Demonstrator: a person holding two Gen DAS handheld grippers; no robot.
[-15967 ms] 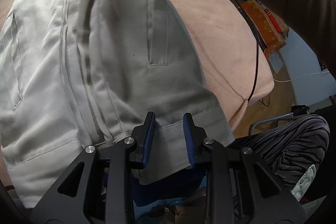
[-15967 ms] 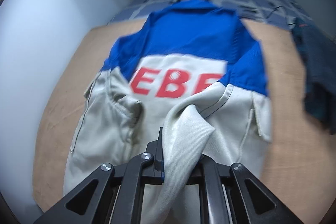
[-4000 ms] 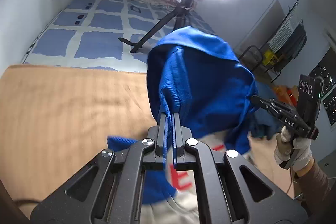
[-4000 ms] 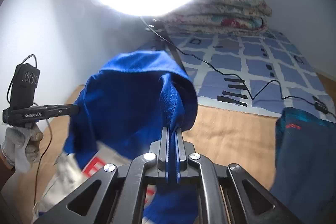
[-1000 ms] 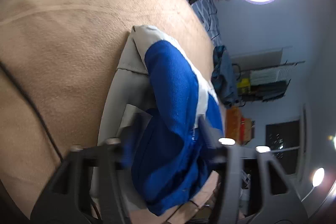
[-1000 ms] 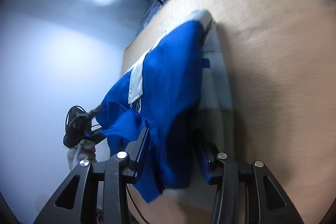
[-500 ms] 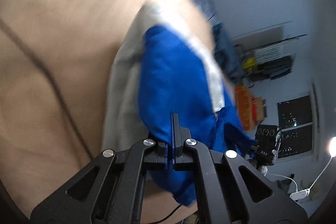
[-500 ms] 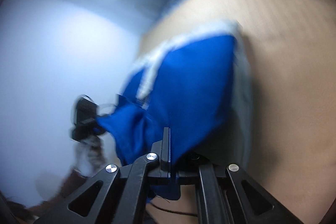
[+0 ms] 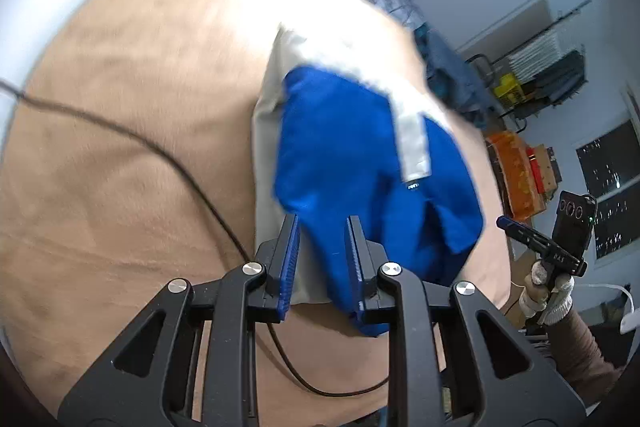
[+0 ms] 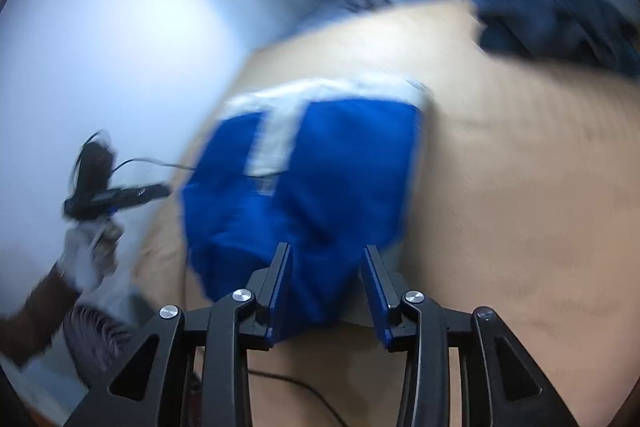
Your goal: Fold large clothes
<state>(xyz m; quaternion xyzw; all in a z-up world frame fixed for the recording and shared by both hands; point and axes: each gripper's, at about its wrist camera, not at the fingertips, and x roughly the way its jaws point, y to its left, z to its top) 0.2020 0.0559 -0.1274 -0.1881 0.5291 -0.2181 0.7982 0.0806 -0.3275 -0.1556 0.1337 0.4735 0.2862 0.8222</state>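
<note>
Both tools, clamped thin on blue cloth half a second ago, have let go and pulled up off the folded garment (image 9: pixel 360 155), which now lies flat on the tan blanket (image 9: pixel 132 131). Seen from the left wrist, the left tool (image 9: pixel 323 223) hangs above the garment's near edge with its jaws opening, a narrow gap between the blue pads, nothing pinched; the blue fold spreads from 12 to 2 o'clock of the fingertips, grey cloth at 11 o'clock, and a black cable (image 9: pixel 168 155) trails off toward 9 o'clock. At 3 o'clock the right tool (image 9: pixel 505 223) is held in a gloved hand (image 9: pixel 548 295). From the right wrist, blurred, the right tool (image 10: pixel 327 249) is opening wider, empty, the garment (image 10: pixel 320 179) at 12 o'clock just beyond its tips.
</note>
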